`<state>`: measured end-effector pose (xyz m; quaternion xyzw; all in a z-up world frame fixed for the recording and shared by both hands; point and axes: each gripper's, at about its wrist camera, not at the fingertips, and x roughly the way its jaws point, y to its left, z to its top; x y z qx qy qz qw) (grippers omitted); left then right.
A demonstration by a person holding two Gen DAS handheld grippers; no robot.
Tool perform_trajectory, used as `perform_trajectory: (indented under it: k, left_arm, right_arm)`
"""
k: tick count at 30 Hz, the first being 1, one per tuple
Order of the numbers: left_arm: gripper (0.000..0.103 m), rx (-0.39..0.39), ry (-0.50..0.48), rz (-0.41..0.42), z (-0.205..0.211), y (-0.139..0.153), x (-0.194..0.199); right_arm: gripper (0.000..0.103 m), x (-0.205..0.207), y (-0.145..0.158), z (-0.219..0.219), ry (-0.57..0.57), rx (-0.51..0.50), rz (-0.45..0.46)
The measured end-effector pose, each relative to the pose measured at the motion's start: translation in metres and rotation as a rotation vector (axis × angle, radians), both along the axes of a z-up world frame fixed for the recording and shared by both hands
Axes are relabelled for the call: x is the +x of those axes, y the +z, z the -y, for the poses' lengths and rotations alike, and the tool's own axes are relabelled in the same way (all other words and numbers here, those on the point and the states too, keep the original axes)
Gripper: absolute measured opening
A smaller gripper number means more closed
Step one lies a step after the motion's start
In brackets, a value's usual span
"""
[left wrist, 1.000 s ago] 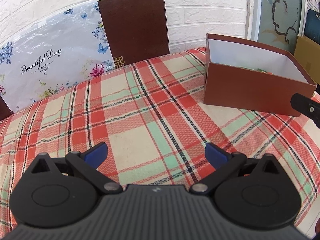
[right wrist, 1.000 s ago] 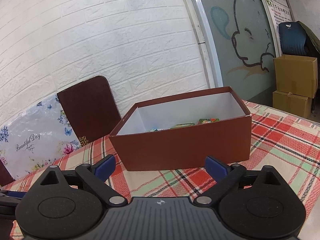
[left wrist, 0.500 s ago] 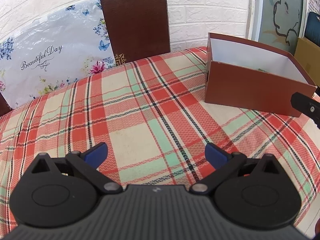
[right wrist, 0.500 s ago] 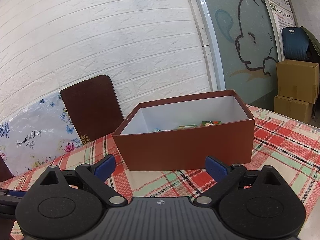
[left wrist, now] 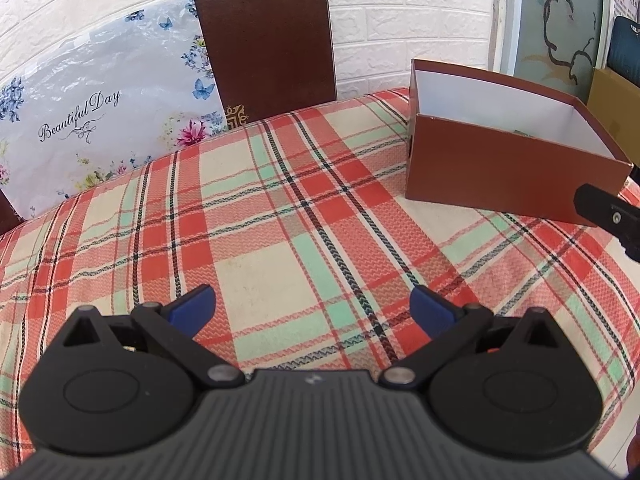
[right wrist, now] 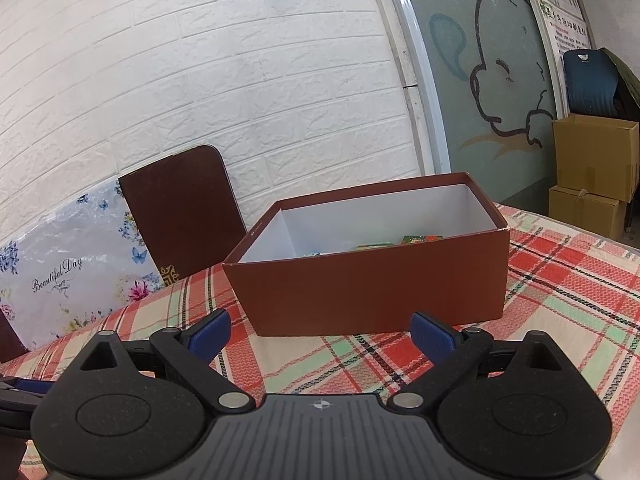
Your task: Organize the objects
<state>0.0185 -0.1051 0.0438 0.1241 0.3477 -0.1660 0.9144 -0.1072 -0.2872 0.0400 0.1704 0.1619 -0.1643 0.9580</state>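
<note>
Now | my left gripper (left wrist: 312, 306) and right gripper (right wrist: 320, 334) spread, empty | items sit inside box (right wrist: 372, 284) | cloth (left wrist: 280, 216) bare, likely done

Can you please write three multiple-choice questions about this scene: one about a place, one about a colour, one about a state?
1. Where does the brown box stand?
A. on the plaid tablecloth
B. on a chair
C. on the floor

2. What colour is the inside of the box?
A. black
B. white
C. green

3. How is the right gripper?
A. shut on a packet
B. shut on nothing
C. open, holding nothing

Key: 1 A, the cloth lies under the box; 2 B, its inner walls are white; 3 C, the blue fingers stand wide apart with only cloth between them.
</note>
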Motion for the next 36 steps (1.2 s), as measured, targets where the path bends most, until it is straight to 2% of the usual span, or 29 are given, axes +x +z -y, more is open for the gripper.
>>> perform_trajectory:
  k: [15,36]
  left_arm:
    - [0.103,0.006,0.000,-0.009,0.004,-0.002,0.001]
    - [0.103,-0.062,0.005,-0.005,-0.021,0.001,0.007]
  right_arm:
    - [0.096,0.003,-0.003,0.003,-0.009,0.000,-0.005]
    - [0.096,0.004,0.015,-0.026,-0.011,-0.089,-0.002]
